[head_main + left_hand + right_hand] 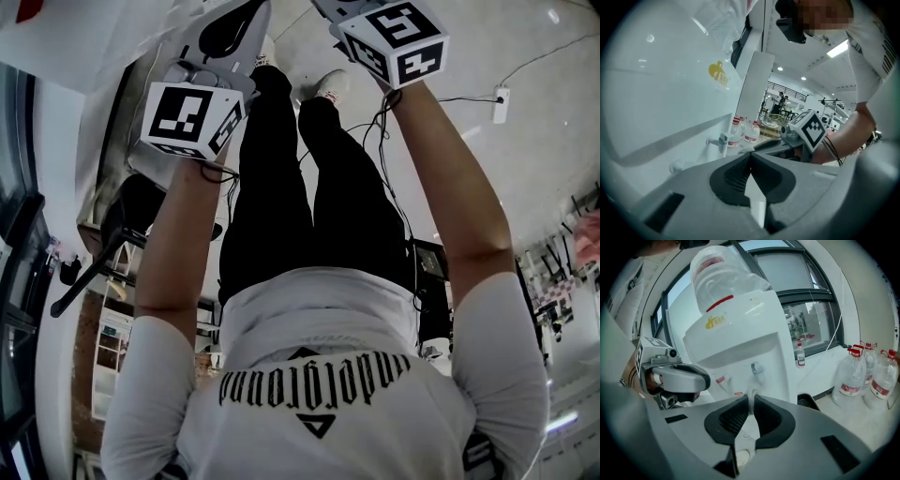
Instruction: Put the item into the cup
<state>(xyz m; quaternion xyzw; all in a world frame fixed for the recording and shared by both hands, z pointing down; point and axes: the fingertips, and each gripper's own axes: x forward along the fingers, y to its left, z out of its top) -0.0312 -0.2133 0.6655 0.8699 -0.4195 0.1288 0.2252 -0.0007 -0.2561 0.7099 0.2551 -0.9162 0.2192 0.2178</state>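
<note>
Entry, standing person [319, 375] with a pair of tongs, both raised before a white water dispenser [740, 348]. Left tongs [750, 157]: jaws closed tip to tip, nothing between them, held close against the dispenser's plain side panel with the yellow mark. Right tongs [751, 398]: jaws likewise closed and empty, aimed at the dispenser's front, in line with its taps [757, 369] and below the inverted bottle [722, 277] seated on top. Several sealed water bottles [867, 376] stand grouped to the right of the dispenser, apart from it. Item: not in any view. Cup: not in any view. No table is shown either; below the arms there is only bare floor [525, 159] with trailing cables. Relation for the coming move: undetermined. With neither the item nor the cup in sight, the direction from either tongs, the item's long axis and the nearer hand cannot be told. Judgement: the task looks not yet under way, and both tongs would need to open and be brought round from the dispenser before any grasp.
</note>
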